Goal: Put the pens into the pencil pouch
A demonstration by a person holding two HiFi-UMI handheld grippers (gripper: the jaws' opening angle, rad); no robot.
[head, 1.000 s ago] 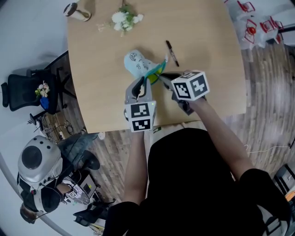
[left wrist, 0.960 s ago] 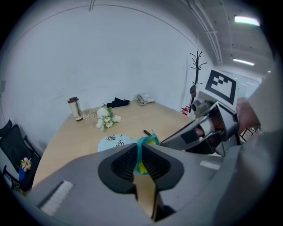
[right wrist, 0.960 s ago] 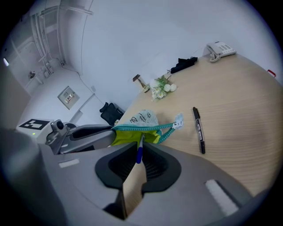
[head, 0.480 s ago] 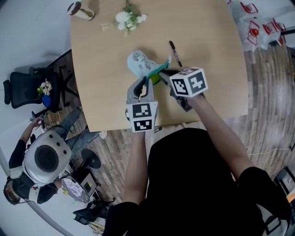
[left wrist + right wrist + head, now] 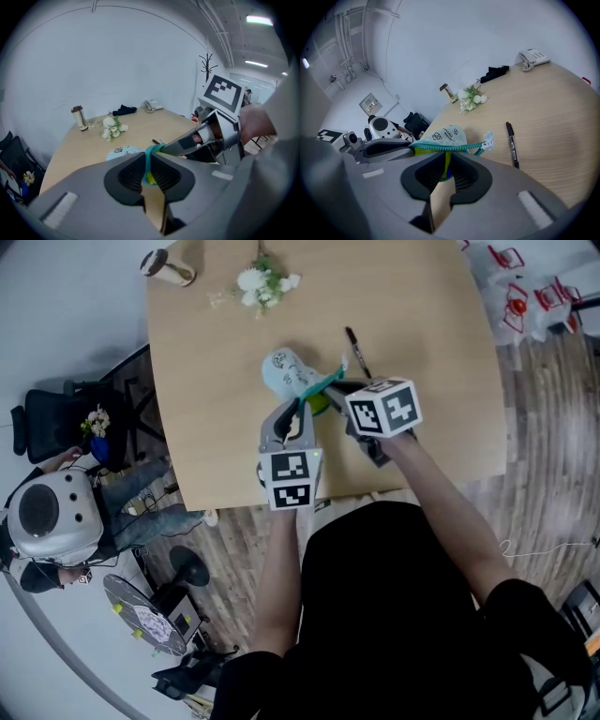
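Observation:
The light blue pencil pouch [image 5: 284, 370] with a teal zipper lies on the wooden table [image 5: 206, 409], its mouth lifted toward me. My left gripper [image 5: 298, 410] is shut on the pouch's teal rim [image 5: 149, 159], yellow lining showing between the pads. My right gripper [image 5: 334, 394] is shut on the opposite side of the rim [image 5: 445, 164], so the zipper edge [image 5: 450, 147] is stretched between the two. A black pen [image 5: 354, 351] lies on the table just right of the pouch, also seen as the pen [image 5: 512, 144] beyond the zipper pull.
A bunch of white flowers [image 5: 262, 279] and a small upright cup [image 5: 167, 265] sit at the table's far side. A phone [image 5: 534, 58] and a dark cloth [image 5: 494, 72] lie further back. An office chair [image 5: 52, 423] and a person stand left of the table.
Both grippers keep their hold on the pouch in the same place. The person on the floor at the left has shifted position.

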